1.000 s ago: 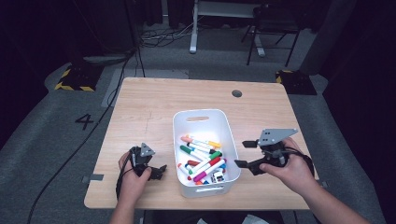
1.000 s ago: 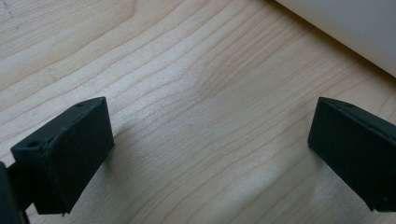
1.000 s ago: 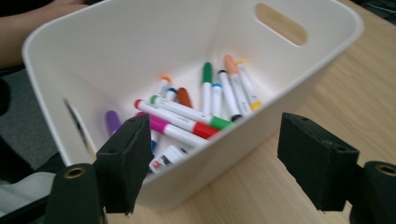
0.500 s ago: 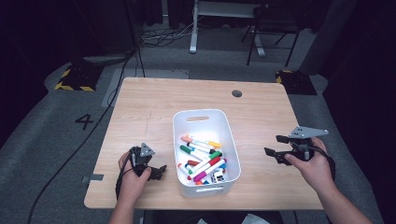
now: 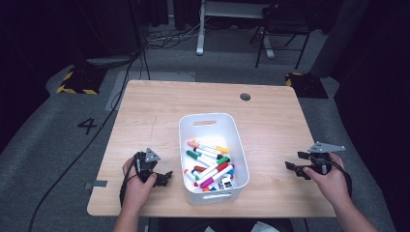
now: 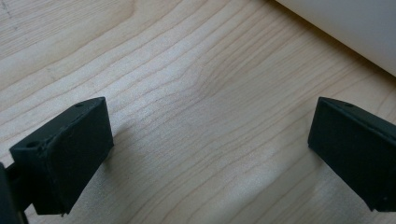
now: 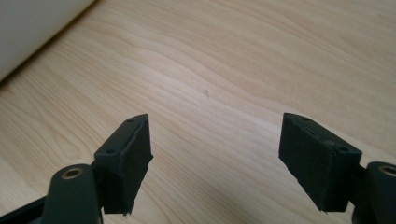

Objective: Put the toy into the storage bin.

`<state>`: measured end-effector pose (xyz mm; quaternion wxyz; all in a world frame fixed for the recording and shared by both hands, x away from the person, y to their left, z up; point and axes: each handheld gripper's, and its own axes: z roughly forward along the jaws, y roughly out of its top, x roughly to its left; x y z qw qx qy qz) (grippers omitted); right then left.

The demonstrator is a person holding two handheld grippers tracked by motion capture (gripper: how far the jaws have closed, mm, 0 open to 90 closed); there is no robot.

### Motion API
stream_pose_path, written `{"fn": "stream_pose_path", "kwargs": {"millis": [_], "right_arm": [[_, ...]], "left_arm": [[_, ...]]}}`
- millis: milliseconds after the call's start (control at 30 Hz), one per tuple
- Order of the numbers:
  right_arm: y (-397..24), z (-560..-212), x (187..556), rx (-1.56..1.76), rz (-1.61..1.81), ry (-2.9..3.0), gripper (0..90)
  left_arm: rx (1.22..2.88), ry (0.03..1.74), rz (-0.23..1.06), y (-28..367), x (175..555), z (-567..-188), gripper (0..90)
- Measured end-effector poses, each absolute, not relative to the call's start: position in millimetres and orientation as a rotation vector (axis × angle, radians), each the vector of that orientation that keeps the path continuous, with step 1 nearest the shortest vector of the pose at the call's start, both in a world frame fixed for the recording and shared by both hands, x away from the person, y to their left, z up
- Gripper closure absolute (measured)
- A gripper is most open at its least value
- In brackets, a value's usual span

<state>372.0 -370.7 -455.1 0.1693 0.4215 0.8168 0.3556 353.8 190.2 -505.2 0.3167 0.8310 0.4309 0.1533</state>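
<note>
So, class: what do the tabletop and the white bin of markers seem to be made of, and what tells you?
Table: looks like pale wood or a wood-look laminate, matt; the gripper views show flowing grain lines. White bin: probably moulded plastic, smooth with a slight sheen, judging by its rounded corners and cut-out handle slot.

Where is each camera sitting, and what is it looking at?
High view: above the person's side, looking forward and down on the table; both forearms, left gripper and right gripper show.
Left gripper view: rides on the left gripper, looking down between its open black fingers at the wood.
Right gripper view: rides on the right gripper, facing the wood between its open fingers.
Shared: both gripper views catch the white bin at a corner.
</note>
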Motion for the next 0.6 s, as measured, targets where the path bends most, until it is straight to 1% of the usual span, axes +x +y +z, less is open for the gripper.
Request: {"fn": "stream_pose_path", "kwargs": {"millis": [200,300,333,367,600], "right_arm": [[-381.2,-479.0,369.5,1.205,0.996,2.319,26.1],[-385.5,-491.9,367.9,1.199,0.95,2.337,24.0],[-386.1,-496.8,366.9,1.201,0.937,2.336,18.1],[-387.6,-501.7,366.6,1.182,0.979,2.306,14.6],[-389.0,-504.2,365.8,1.159,1.006,2.299,14.5]], "left_arm": [[2.189,1.135,0.406,190.3,353.7,-505.1,0.2],[2.189,1.134,0.406,190.3,353.7,-505.1,0.2],[2.189,1.135,0.406,190.3,353.7,-505.1,0.2],[2.189,1.134,0.406,190.3,353.7,-505.1,0.2],[2.193,1.131,0.41,190.6,353.9,-504.8,0.2]]}}
